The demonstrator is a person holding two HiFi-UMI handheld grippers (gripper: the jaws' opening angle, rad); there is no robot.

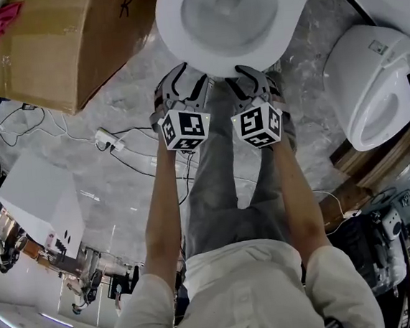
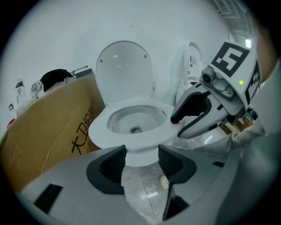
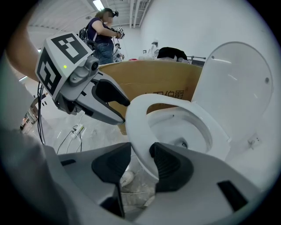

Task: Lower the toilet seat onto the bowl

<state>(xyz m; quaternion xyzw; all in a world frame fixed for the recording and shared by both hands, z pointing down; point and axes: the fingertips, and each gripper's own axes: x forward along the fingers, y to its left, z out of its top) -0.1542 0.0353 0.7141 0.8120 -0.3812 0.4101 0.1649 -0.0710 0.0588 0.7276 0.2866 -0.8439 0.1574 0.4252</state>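
Observation:
The white toilet seat (image 1: 178, 36) lies flat on the bowl (image 1: 227, 7), and the lid (image 2: 124, 70) stands upright behind it. In the right gripper view the seat's front rim (image 3: 138, 118) runs between the jaws of my right gripper (image 3: 140, 160). These jaws stand wide, with a gap at the left pad. My left gripper (image 2: 141, 160) is open just before the bowl's front, with nothing between its pads. From the head view both grippers, left (image 1: 182, 79) and right (image 1: 258, 75), sit side by side at the near rim.
A large cardboard box (image 1: 49, 45) stands left of the toilet. A second white toilet (image 1: 377, 78) is at the right. A power strip with cables (image 1: 109, 138) lies on the marble floor. A person (image 3: 102, 33) stands far behind.

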